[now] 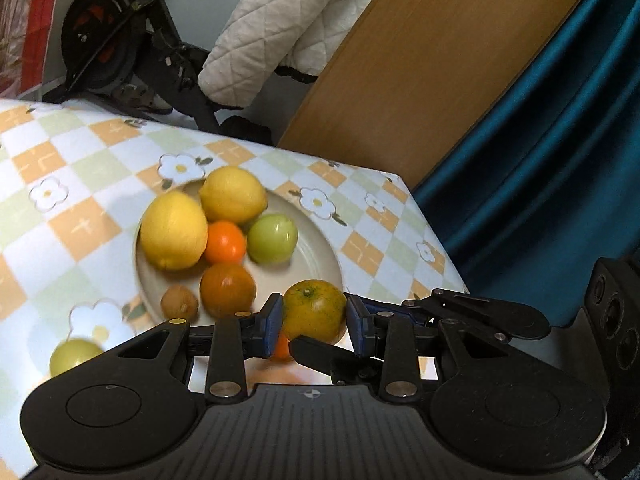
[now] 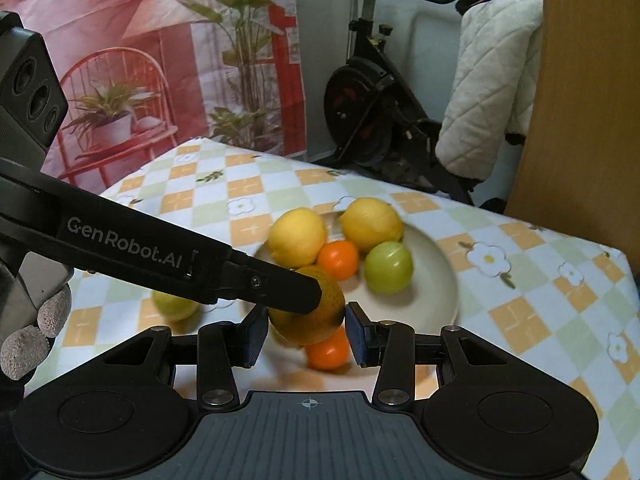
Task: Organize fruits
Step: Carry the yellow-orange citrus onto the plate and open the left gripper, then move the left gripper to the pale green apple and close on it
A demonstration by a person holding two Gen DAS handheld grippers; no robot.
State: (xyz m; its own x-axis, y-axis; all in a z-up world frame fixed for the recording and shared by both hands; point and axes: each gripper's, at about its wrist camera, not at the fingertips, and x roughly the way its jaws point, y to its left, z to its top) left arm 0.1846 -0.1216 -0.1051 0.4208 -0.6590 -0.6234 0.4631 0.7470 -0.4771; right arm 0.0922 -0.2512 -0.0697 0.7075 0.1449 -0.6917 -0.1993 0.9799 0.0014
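Greenish orange (image 1: 314, 310) is clamped between the left gripper (image 1: 314, 320) pads above the plate (image 1: 320, 252) rim. Right gripper (image 2: 306, 330) jaws are spread, empty. Roll-off risk if released onto piled lemons (image 1: 174, 230).

small orange (image 1: 282, 349) mostly hidden behind the left fingers (image 1: 273, 322), green fruit (image 2: 175, 305) half hidden, plate fruit blurred

Soft indoor light; fruit motion-blurred; fisheye edges warped.

Left gripper (image 1: 314, 322) jaws clamp a fruit; right gripper (image 2: 306, 334) jaws spread apart
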